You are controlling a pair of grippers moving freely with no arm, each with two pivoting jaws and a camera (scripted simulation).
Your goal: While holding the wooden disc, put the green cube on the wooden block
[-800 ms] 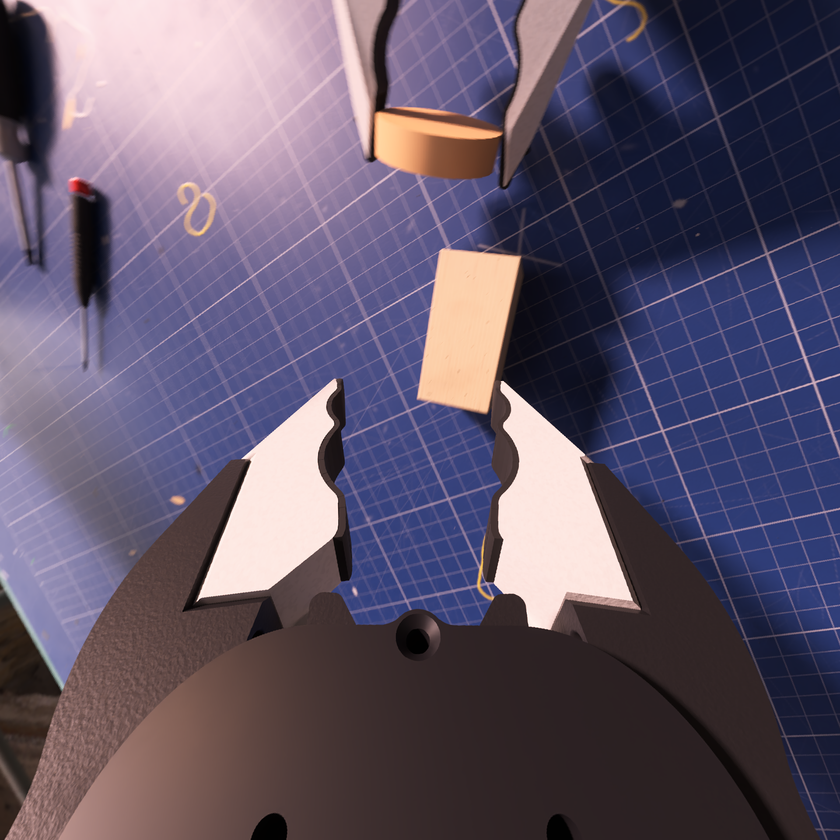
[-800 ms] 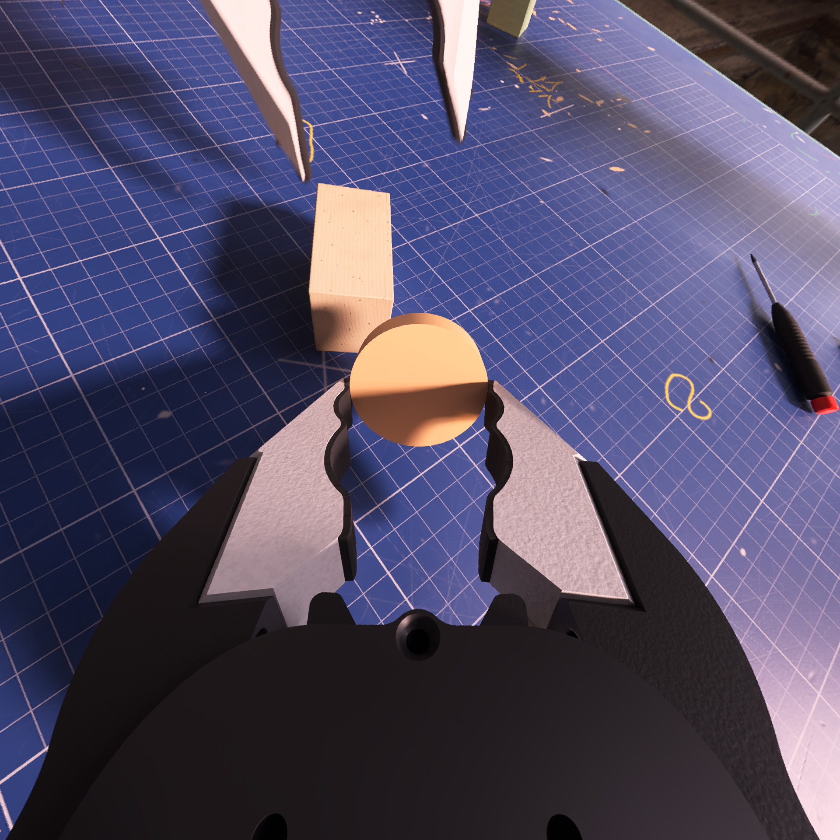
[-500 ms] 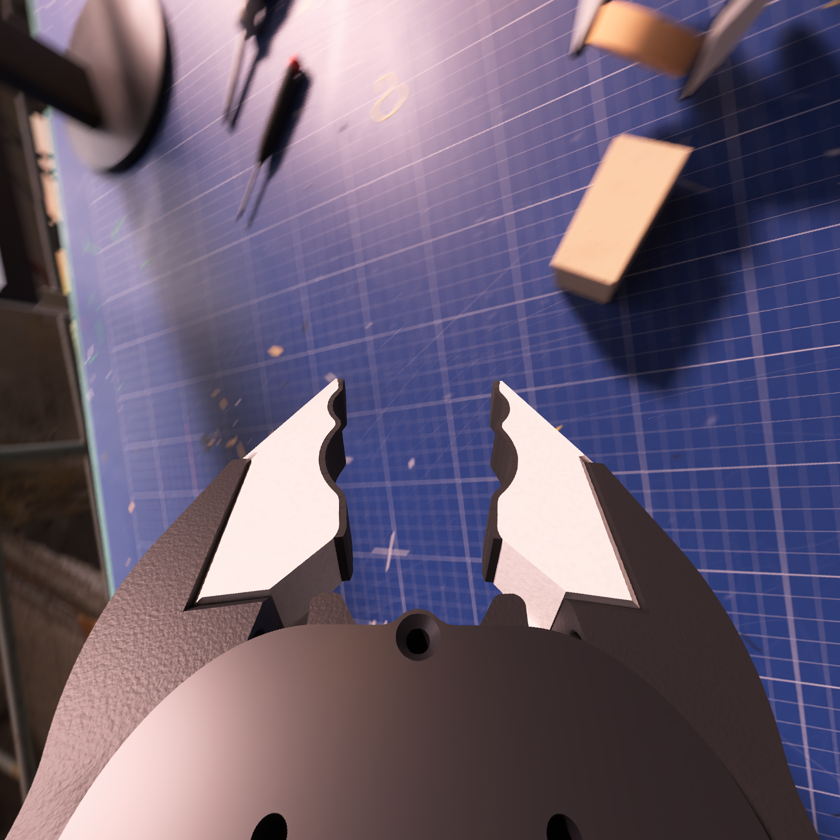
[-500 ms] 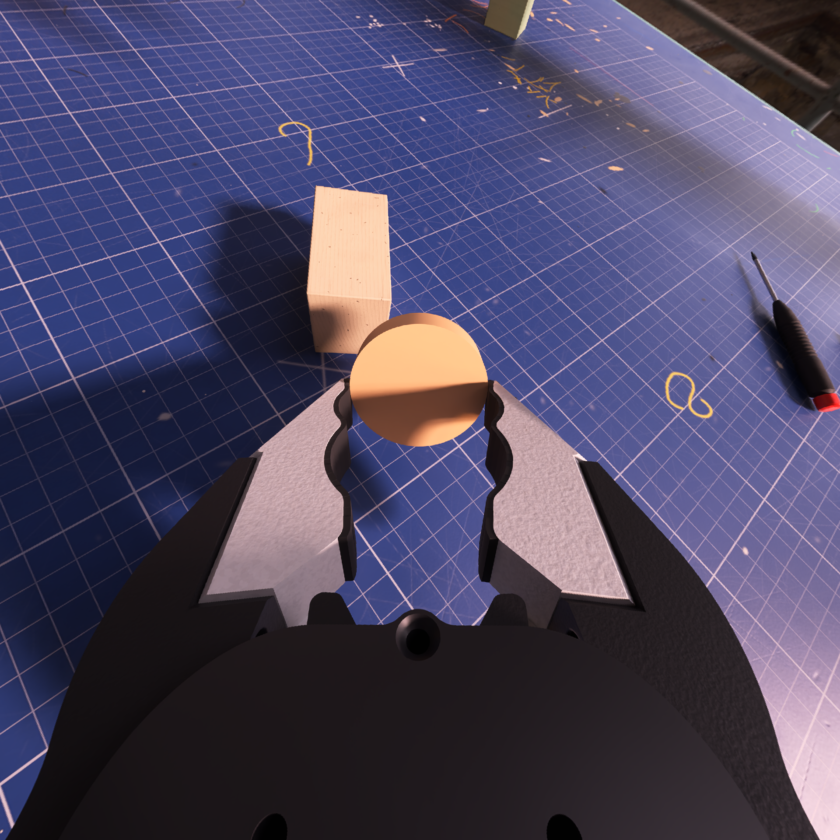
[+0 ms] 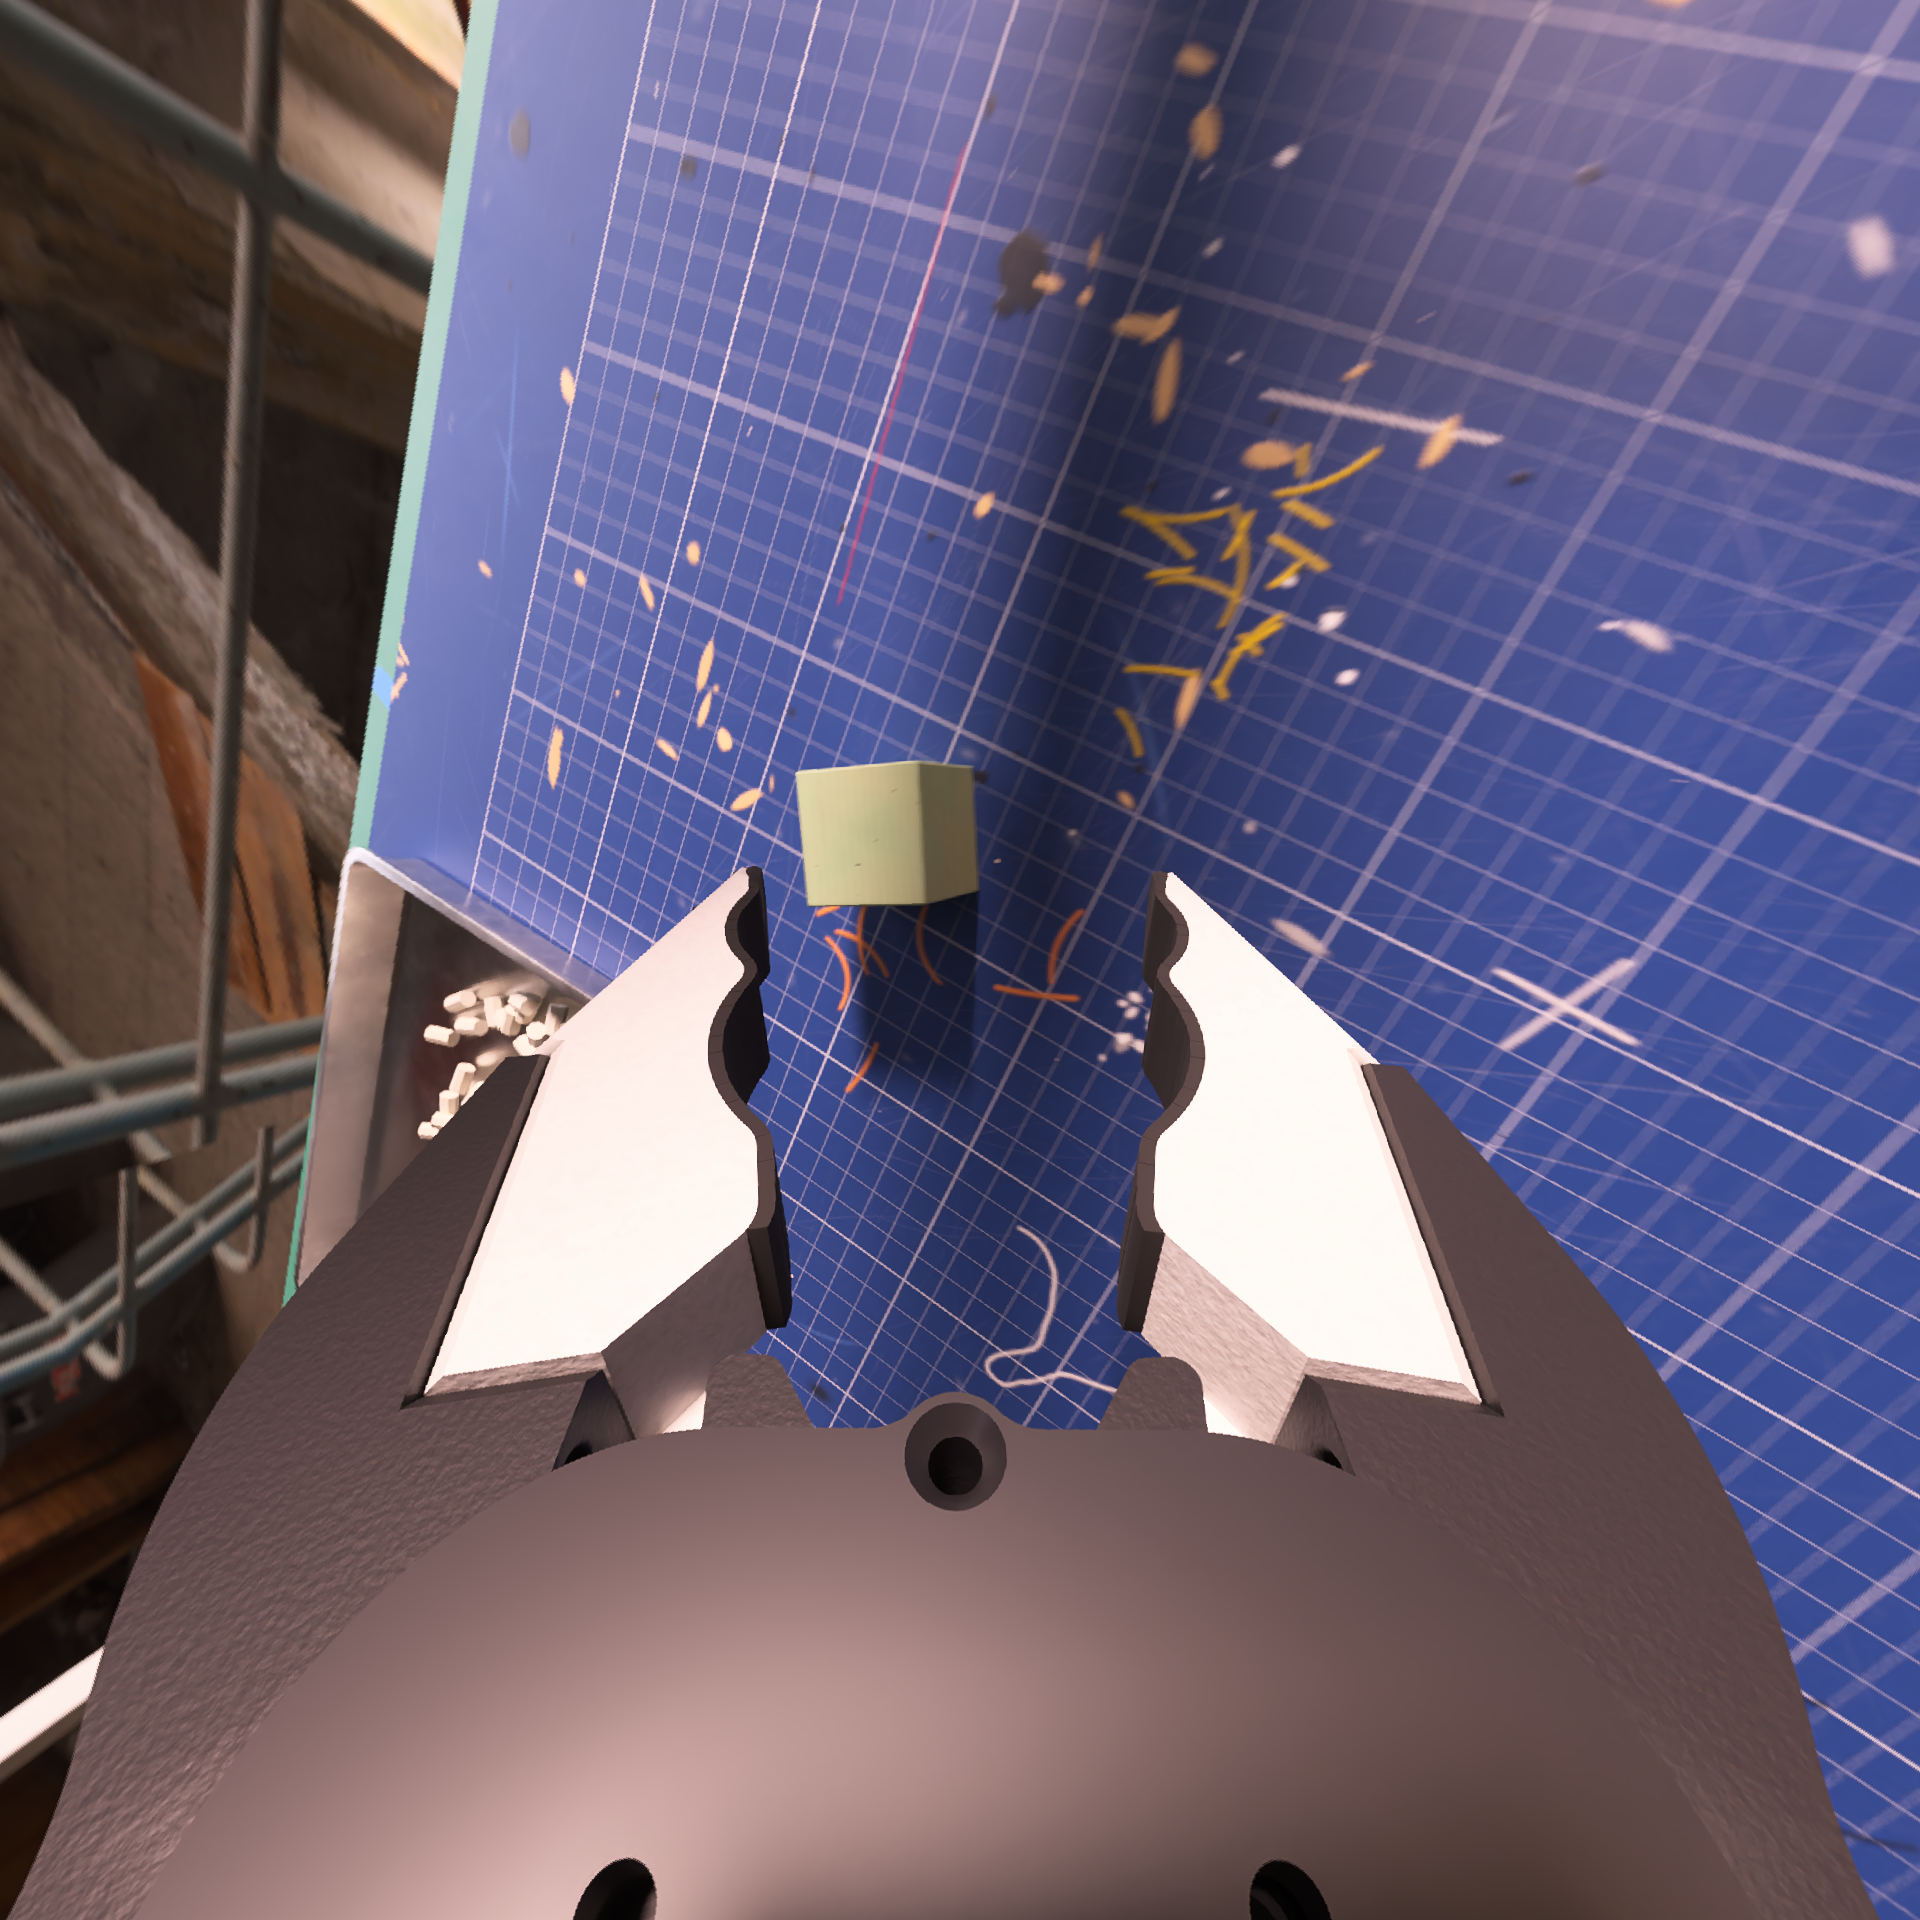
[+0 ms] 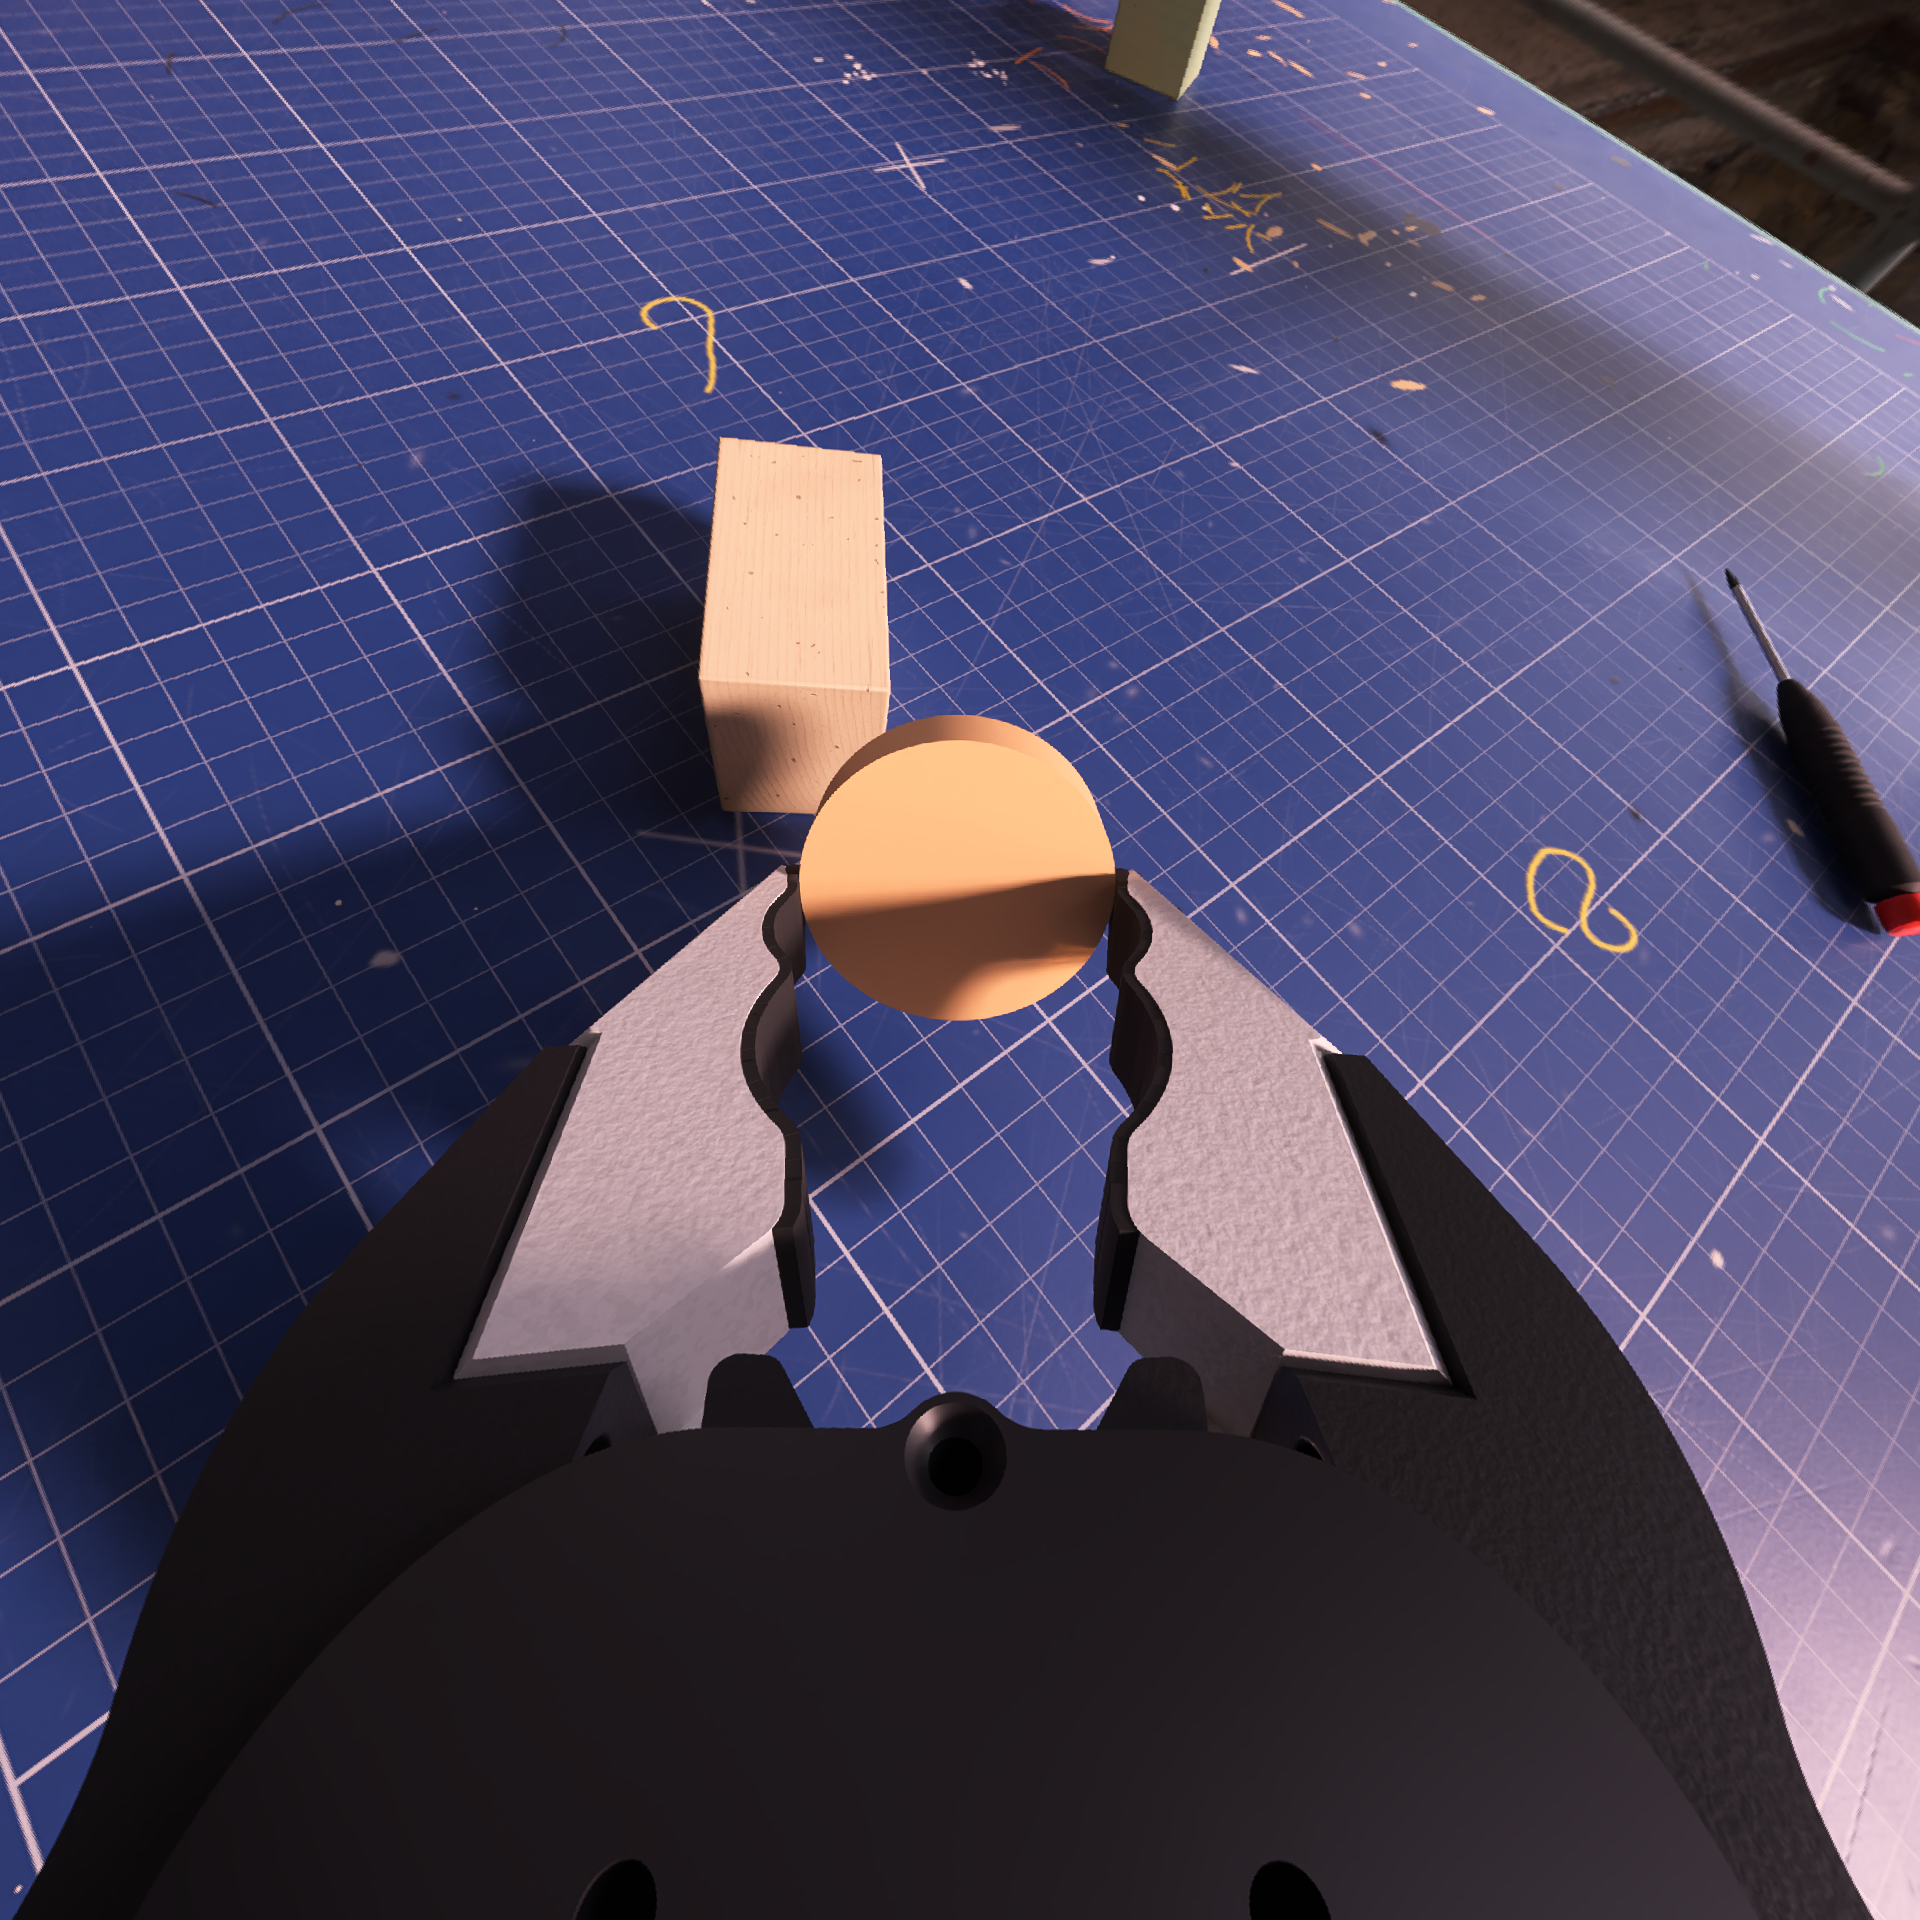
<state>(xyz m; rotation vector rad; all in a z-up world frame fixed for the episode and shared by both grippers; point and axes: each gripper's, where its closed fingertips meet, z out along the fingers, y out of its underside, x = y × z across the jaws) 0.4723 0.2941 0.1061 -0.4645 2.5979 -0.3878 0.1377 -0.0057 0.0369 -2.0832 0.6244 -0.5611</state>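
Your left gripper [image 5: 956,894] has its two fingers spread wide, and nothing is between them. The green cube [image 5: 886,833] sits on the blue cutting mat [image 5: 1558,935], just past the fingertips and a little to the left of the gap. It is not touching either finger. Small orange threads [image 5: 935,961] lie on the mat right below the cube, and yellow scraps [image 5: 1226,571] are scattered farther off to the right. A thin white thread [image 5: 1039,1320] curls on the mat between the fingers, close to the gripper body. At the left edge of the mat you can see a shiny metal tray [image 5: 364,1039] with little white bits [image 5: 483,1039] in it. Your right gripper [image 6: 956,894] is squeezing the wooden disc [image 6: 956,868] by its round edge, one fingertip on each side. The disc stands on edge with its flat face toward the camera, up off the mat. The wooden block [image 6: 795,613] lies flat on the mat just past the disc and a bit to the left, with nothing on top of it. From this side the green cube [image 6: 1158,42] is far away at the top edge of the view, well apart from the block. A small black screwdriver [image 6: 1829,758] with a red end lies on the mat at the right. Two yellow loops of thread [image 6: 1579,904] lie on the mat too, one near the screwdriver and one beyond the block.
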